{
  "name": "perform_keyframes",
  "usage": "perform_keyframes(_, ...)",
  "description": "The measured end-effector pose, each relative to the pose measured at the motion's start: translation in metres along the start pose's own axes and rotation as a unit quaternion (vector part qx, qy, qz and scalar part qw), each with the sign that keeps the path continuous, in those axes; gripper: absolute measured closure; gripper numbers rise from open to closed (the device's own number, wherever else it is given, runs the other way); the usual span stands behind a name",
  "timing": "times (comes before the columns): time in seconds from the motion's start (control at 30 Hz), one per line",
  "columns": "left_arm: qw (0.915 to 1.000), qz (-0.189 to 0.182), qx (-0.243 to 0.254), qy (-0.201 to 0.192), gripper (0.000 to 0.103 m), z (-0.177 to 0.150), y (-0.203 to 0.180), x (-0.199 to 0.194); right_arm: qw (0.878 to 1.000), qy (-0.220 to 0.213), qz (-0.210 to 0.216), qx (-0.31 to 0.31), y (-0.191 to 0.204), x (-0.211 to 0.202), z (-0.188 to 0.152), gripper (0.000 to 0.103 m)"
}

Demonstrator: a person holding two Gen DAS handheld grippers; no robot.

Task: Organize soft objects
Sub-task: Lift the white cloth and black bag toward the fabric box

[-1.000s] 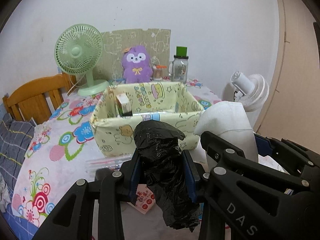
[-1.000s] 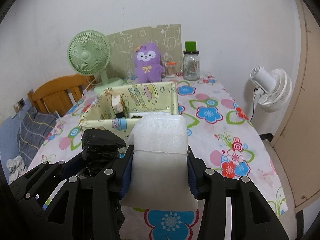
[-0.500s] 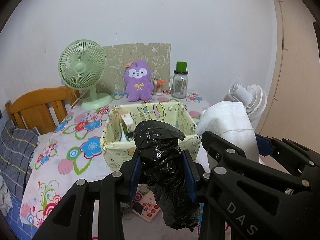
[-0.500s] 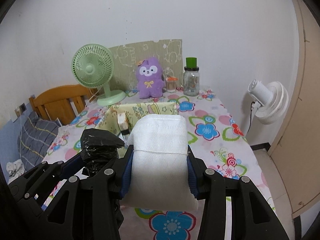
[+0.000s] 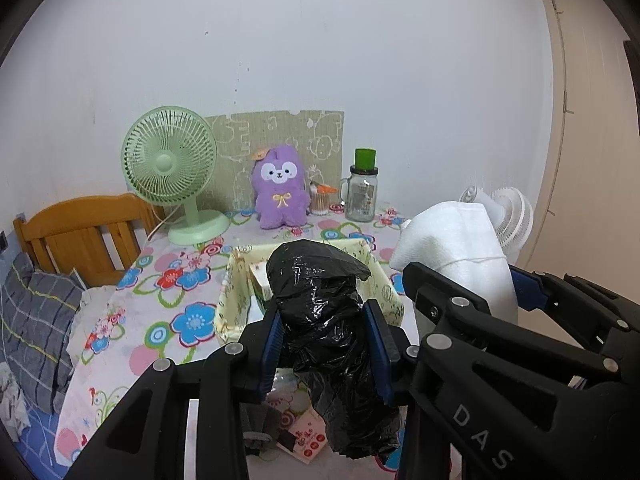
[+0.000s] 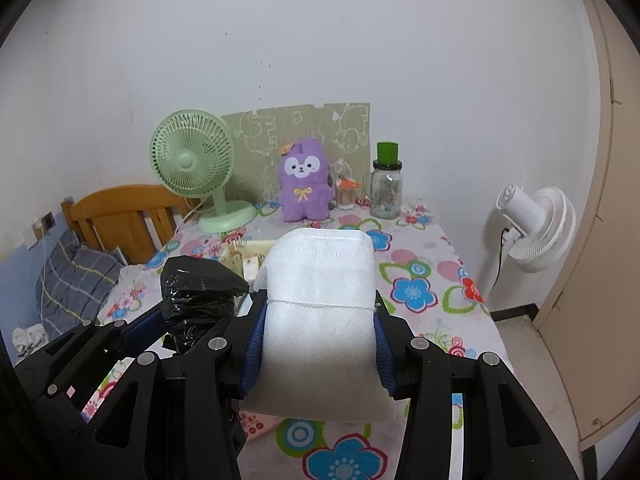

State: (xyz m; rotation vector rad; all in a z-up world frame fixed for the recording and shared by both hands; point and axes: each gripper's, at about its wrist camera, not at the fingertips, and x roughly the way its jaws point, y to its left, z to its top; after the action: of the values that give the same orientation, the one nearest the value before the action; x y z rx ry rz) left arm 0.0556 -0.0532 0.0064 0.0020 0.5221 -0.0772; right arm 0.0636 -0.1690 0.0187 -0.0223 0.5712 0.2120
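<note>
Table point(image 6: 432, 240): floral cloth, long; carries all that follows. Advice: judged step is carrying both bundles to the box, so travel above its rim before lowering.

Box point(image 5: 232, 304): pale yellow printed fabric, open top, mid-table, a small carton point(image 5: 260, 276) already inside at the left. Soft walls will likely fold if pushed; come in from above, not sideways.

Foam roll point(image 6: 320, 320): white, tied with thread, clamped crosswise in the right gripper point(image 6: 318, 346), pads pressed on both flanks. Held above the table, just short of the box. Bulky; probably needs the free right half of the box.

Bag point(image 5: 320, 320): black plastic, crumpled, clamped in the left gripper point(image 5: 326, 352), loose tail hanging below the pads. Held close beside the foam roll. Advice: keep the grippers from crowding; release one at a time, and let the tail clear the rim first.

Fan point(image 5: 172, 172), plush point(image 5: 280, 188), jar point(image 5: 362, 188): far end, well apart, no obstacle.
</note>
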Motion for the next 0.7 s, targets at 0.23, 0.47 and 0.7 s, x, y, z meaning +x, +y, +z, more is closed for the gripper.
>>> perform_keyframes(0.23, 1.0, 0.0, 0.0, -0.009, 0.064, 0.012, 0.003, 0.001, 1.0, -0.011, 0.0, -0.003, 0.002, -0.001, 0.014, 0.053)
perform_keyframes(0.47, 0.9999, 0.001, -0.004, -0.013, 0.064, 0.022, 0.01, 0.007, 1.0, -0.013, 0.004, -0.006, 0.007, 0.006, 0.027, 0.053)
perform_keyframes(0.7, 0.9998, 0.006, -0.007, -0.015, 0.064, 0.03, 0.016, 0.02, 1.0, -0.014, 0.011, -0.013, 0.011, 0.018, 0.039, 0.053)
